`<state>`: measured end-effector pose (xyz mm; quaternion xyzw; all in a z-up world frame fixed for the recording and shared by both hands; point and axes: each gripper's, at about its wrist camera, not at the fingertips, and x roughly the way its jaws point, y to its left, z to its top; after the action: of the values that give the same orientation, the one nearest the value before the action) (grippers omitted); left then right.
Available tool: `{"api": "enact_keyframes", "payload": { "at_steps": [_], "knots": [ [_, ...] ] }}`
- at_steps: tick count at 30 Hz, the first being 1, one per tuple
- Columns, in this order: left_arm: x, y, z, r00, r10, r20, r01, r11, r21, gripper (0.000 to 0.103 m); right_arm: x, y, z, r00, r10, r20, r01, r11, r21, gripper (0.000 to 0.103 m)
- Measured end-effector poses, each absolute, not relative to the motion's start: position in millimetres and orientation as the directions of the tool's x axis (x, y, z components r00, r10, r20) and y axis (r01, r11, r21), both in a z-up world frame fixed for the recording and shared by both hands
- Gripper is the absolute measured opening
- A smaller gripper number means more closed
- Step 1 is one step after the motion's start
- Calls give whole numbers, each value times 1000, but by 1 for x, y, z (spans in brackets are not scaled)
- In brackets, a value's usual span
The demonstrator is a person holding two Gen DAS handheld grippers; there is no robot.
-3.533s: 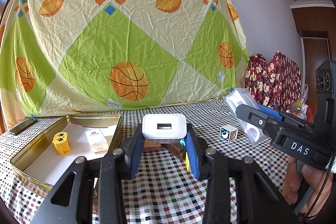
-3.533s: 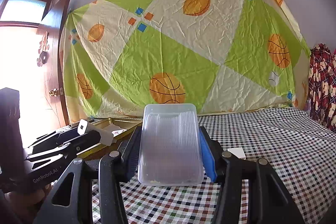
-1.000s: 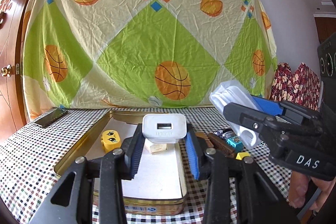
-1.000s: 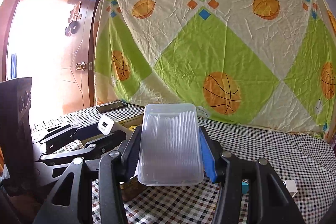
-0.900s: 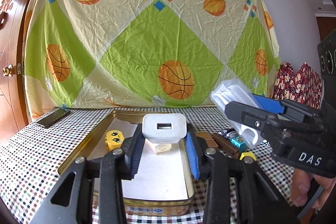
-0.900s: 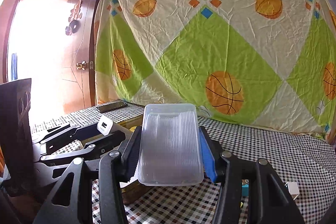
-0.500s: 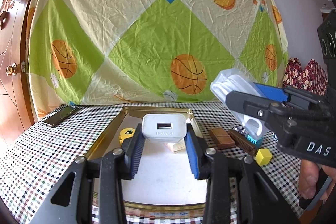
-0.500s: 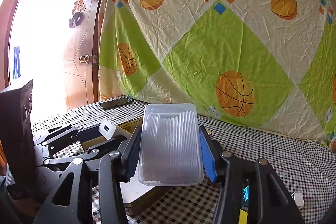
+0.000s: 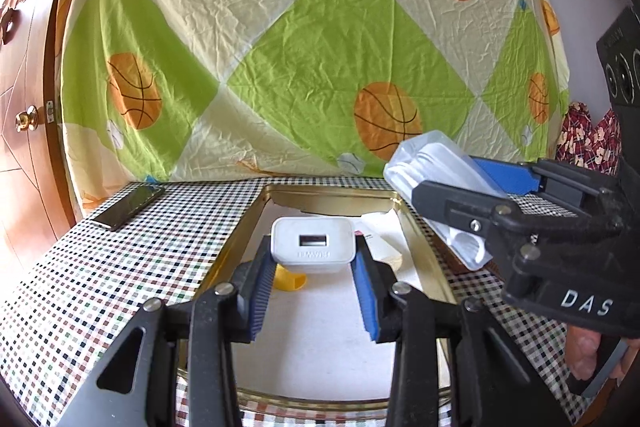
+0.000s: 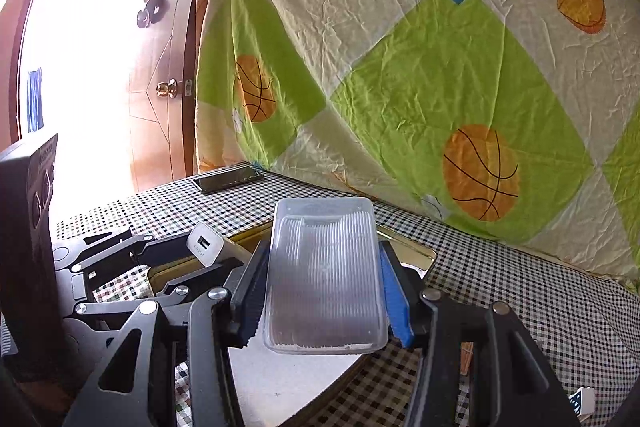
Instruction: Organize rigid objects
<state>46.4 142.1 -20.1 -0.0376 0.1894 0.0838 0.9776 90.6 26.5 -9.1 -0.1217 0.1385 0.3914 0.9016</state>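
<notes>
1. Left tool [image 9: 312,259] grips a white charger [image 9: 312,241], held over the near half of the gold tray [image 9: 240,227], which lies directly below and ahead.
2. Right tool [image 10: 324,291] grips a clear plastic box [image 10: 324,275], long axis pointing forward, over the tray's right edge.
3. Tray holds a yellow toy [image 9: 290,281] and a card [image 9: 380,243], near the middle.

We see a green-and-cream basketball-print sheet [image 9: 312,59] hung across the white wall, a wooden door [image 10: 160,99] open to bright daylight, and a checked cloth covering the table [image 9: 100,267].
</notes>
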Motion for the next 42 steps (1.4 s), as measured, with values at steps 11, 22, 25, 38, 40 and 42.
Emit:
{"api": "enact_keyframes", "payload": {
  "at_steps": [11, 22, 25, 38, 40, 42],
  "knots": [
    [62, 163, -29, 876, 155, -458, -195, 980, -40, 37, 110, 51, -31, 618, 640, -458, -748, 658, -90, 54],
    [74, 173, -37, 849, 161, -504, -203, 979, -30, 37, 119, 62, -41, 598, 616, -513, -751, 654, -89, 54],
    [76, 175, -39, 841, 164, -516, -206, 978, -25, 37, 120, 65, -44, 596, 606, -526, -750, 654, -95, 54],
    [89, 180, -49, 806, 170, -568, -203, 979, 5, 37, 131, 73, -52, 579, 567, -585, -747, 656, -104, 54],
    [90, 180, -49, 803, 172, -571, -201, 979, 12, 37, 133, 74, -52, 576, 565, -591, -748, 655, -103, 54],
    [91, 180, -50, 800, 175, -573, -201, 979, 19, 37, 133, 74, -52, 577, 560, -594, -747, 656, -107, 54]
  ]
}}
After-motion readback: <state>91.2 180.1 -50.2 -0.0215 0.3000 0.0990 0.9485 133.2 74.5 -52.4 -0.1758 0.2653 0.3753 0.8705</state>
